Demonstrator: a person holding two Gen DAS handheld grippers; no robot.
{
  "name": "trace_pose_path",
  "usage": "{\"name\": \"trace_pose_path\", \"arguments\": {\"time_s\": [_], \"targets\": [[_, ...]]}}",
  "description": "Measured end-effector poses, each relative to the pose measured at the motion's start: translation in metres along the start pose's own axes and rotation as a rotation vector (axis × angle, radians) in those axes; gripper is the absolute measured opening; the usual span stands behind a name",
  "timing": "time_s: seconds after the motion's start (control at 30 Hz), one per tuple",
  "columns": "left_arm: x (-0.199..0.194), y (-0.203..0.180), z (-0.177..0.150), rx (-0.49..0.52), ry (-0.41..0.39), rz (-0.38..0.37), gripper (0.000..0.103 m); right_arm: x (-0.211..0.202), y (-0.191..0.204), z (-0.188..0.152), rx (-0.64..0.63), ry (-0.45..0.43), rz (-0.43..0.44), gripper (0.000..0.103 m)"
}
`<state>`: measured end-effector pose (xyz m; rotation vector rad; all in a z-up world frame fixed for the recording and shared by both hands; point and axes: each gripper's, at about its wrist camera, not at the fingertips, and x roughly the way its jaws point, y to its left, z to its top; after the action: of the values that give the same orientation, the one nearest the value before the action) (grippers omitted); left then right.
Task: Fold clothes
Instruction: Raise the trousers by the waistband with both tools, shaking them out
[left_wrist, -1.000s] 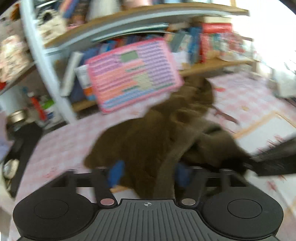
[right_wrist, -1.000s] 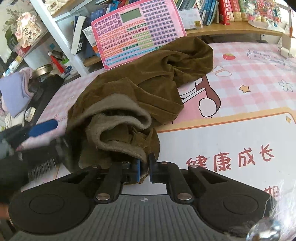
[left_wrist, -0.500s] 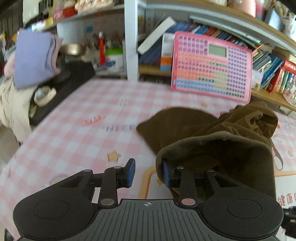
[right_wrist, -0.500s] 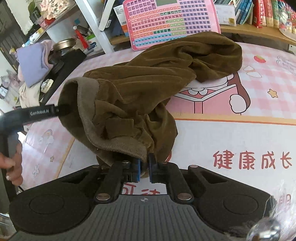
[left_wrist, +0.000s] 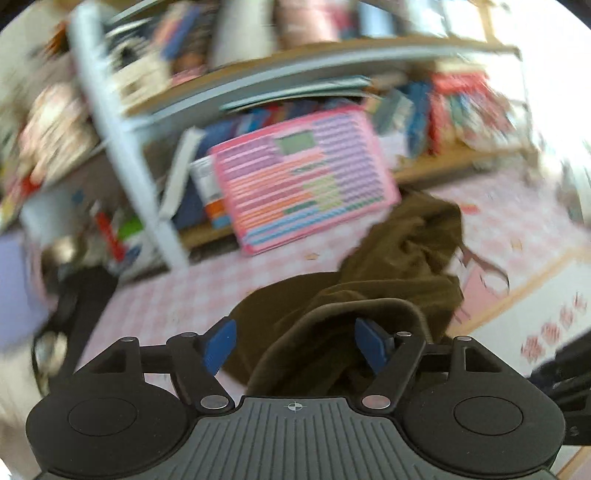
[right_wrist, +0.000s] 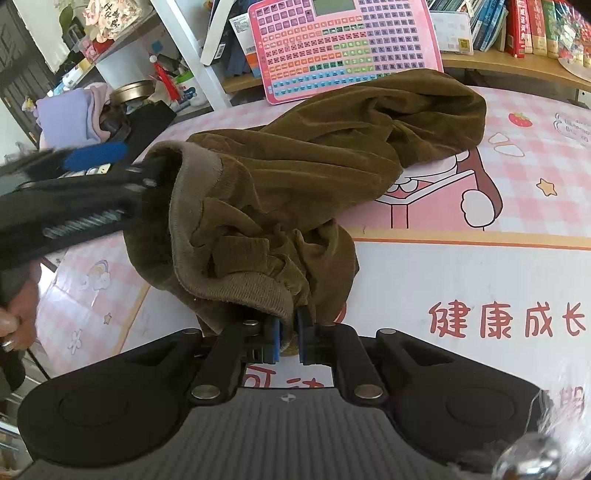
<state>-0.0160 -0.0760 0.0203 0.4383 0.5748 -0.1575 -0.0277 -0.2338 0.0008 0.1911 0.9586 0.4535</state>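
Our right tool (right_wrist: 287, 334) is squeezed almost shut, and it pinches the thick band at the edge of the brown clothes (right_wrist: 314, 166). The band curves up and over to our left tool (right_wrist: 147, 173), which reaches in from the left side. One of its fingers is tucked inside the opening of the cloth.

From the left tool's own camera, our left tool (left_wrist: 295, 341) is wide open. The band of the brown clothes (left_wrist: 402, 251) loops between its two blue pads, and one pad sits inside the loop. This picture is blurry, so we cannot tell if the pads touch the cloth.

The rest of the clothes lie in a rumpled heap on the counter (right_wrist: 480, 266), which has a pink checked cover with cartoon pictures and red writing. Behind the heap, a pink toy board with many small buttons (right_wrist: 343, 44) leans against a shelf of books (right_wrist: 517, 26). A hand (right_wrist: 16, 317) shows at the far left edge.
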Motion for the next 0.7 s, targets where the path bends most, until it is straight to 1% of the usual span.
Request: {"name": "trace_pose_path", "arguments": {"time_s": [0.1, 0.17, 0.2, 0.23, 0.33, 0.37, 0.4, 0.43, 0.47, 0.5, 0.6, 0.67, 0.7], "targets": [[0.007, -0.017, 0.005, 0.143, 0.000, -0.011, 0.071, -0.002, 0.000, -0.003, 0.026, -0.009, -0.002, 0.009], [0.009, -0.021, 0.008, 0.202, -0.004, -0.037, 0.062, -0.003, 0.001, -0.005, 0.046, -0.015, -0.005, 0.009], [0.011, -0.023, 0.009, 0.226, -0.004, -0.055, 0.052, -0.003, 0.001, -0.007, 0.057, -0.019, -0.006, 0.009], [0.013, -0.025, 0.009, 0.249, -0.003, -0.073, 0.038, -0.004, 0.001, -0.008, 0.067, -0.022, -0.008, 0.010], [0.017, -0.031, 0.011, 0.313, -0.016, -0.127, 0.019, -0.006, 0.002, -0.011, 0.098, -0.032, -0.012, 0.011], [0.016, -0.033, 0.012, 0.323, -0.027, -0.150, 0.016, -0.006, 0.002, -0.013, 0.109, -0.036, -0.013, 0.012], [0.014, -0.029, 0.016, 0.288, -0.035, -0.181, 0.008, -0.007, 0.002, -0.014, 0.121, -0.040, -0.017, 0.014], [0.012, -0.024, 0.021, 0.234, -0.043, -0.217, 0.004, -0.007, 0.002, -0.016, 0.143, -0.047, -0.031, 0.017], [0.010, -0.018, 0.027, 0.180, -0.050, -0.252, 0.004, -0.008, 0.002, -0.018, 0.169, -0.056, -0.050, 0.024], [0.007, -0.008, 0.034, 0.087, -0.062, -0.292, 0.004, -0.008, 0.003, -0.020, 0.198, -0.067, -0.074, 0.032], [-0.011, 0.037, 0.046, -0.193, -0.147, -0.424, 0.004, -0.014, 0.007, -0.025, 0.272, -0.124, -0.108, 0.032], [-0.024, 0.068, 0.053, -0.377, -0.206, -0.509, 0.004, -0.019, 0.019, -0.026, 0.297, -0.170, -0.125, 0.034], [-0.029, 0.081, 0.053, -0.435, -0.227, -0.541, 0.004, -0.020, 0.026, -0.026, 0.307, -0.191, -0.133, 0.035]]}}
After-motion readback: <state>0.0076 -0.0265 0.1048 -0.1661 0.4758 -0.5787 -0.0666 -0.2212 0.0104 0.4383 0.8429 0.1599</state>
